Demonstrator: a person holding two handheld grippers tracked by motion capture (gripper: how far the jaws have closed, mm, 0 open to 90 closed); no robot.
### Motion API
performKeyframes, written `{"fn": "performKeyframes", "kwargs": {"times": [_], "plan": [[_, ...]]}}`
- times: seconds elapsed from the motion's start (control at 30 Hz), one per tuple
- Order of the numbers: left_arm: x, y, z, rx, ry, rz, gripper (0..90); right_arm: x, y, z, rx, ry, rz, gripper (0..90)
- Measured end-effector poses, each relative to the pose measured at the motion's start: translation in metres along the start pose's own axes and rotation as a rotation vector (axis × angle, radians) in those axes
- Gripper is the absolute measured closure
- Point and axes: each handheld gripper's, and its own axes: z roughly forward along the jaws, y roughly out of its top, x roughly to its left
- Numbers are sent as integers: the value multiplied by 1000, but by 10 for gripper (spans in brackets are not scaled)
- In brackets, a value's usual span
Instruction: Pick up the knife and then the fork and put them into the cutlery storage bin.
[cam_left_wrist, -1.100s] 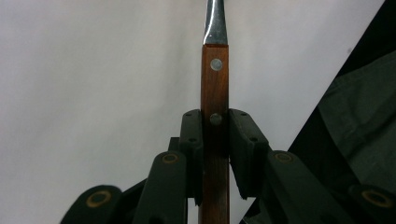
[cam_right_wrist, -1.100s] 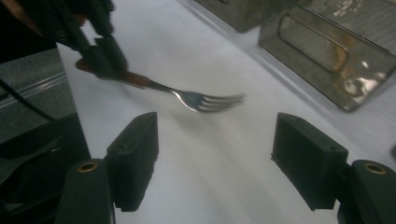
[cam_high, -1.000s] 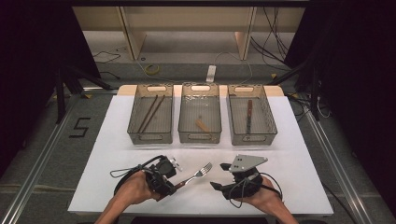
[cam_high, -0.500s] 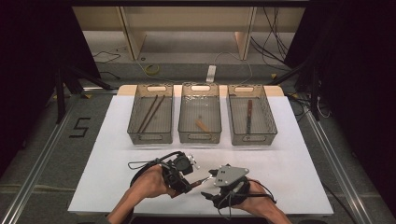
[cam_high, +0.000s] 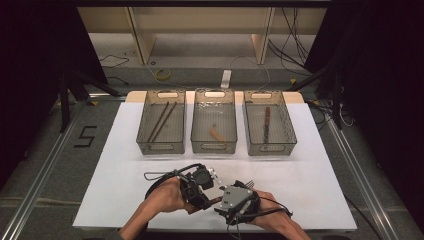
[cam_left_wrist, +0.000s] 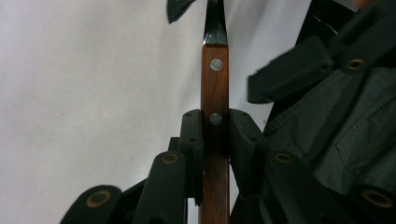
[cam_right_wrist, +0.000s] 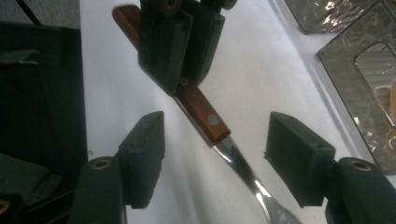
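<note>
Table (cam_high: 125, 165): white top in front of you, with three clear bins in a row at its far side and both your hands working at the near edge.
Left bin (cam_high: 161, 148): you have two dark sticks lying lengthwise in it.
Middle bin (cam_high: 213, 148): one short wooden piece lies slanted on its floor.
Right bin (cam_high: 269, 148): one dark, long utensil lies lengthwise in it.
Left gripper (cam_high: 209, 192): your left hand carries it near the table's front edge, just beside the other gripper; its jaws are clamped on the fork's wooden handle, one pad on each flat side, as the left gripper view (cam_left_wrist: 215, 135) shows.
Right gripper (cam_high: 240, 192): your right hand carries it just right of the left one, the grey plate on top; in the right gripper view (cam_right_wrist: 229, 158) its jaws stand apart on either side of the fork's neck, neither pad touching it, and they have just been closing in.
Fork (cam_right_wrist: 205, 121): red-brown riveted handle gripped by your left gripper, steel neck running down between your right gripper's pads; held above the white table top. In the high view its tines (cam_high: 248, 182) peek out beyond the grey plate.
</note>
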Motion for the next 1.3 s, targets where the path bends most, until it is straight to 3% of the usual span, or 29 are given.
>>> {"fn": "performKeyframes", "kwargs": {"times": [0.2, 0.23, 0.3, 0.5, 0.67, 0.7, 0.83, 0.9, 1.03, 1.2, 1.3], "plan": [[-4, 1, -1, -7, -12, 5, 755, 5, 1, 4, 35, -9, -79, 494], [-4, 1, -2, -7, -14, 6, 754, 4, 1, 3, 46, -1, -112, 513], [-4, 2, -2, -4, -17, 15, 754, 6, 1, 4, 37, -23, -124, 547], [-4, 1, -2, -10, -26, 21, 754, 12, 1, 3, 36, -31, -167, 673], [-4, 1, -3, -19, -41, 23, 752, 17, 0, 4, 42, -49, -245, 739], [-3, 1, -3, -18, -48, 23, 751, 15, 0, 3, 54, -28, -282, 746], [2, -1, -2, -52, -67, 14, 733, 20, -2, 6, 82, -27, -327, 776], [4, -2, -3, -68, -70, 13, 716, 19, -2, 5, 83, -31, -329, 778], [8, -6, -8, -94, -59, -1, 566, 16, -2, 2, 89, -34, -339, 778], [13, -13, -19, -188, 20, -39, 347, 13, -5, -1, 92, -49, -294, 778], [17, -18, -24, -257, 54, -74, 290, 7, -6, -4, 84, -61, -273, 777]]}}
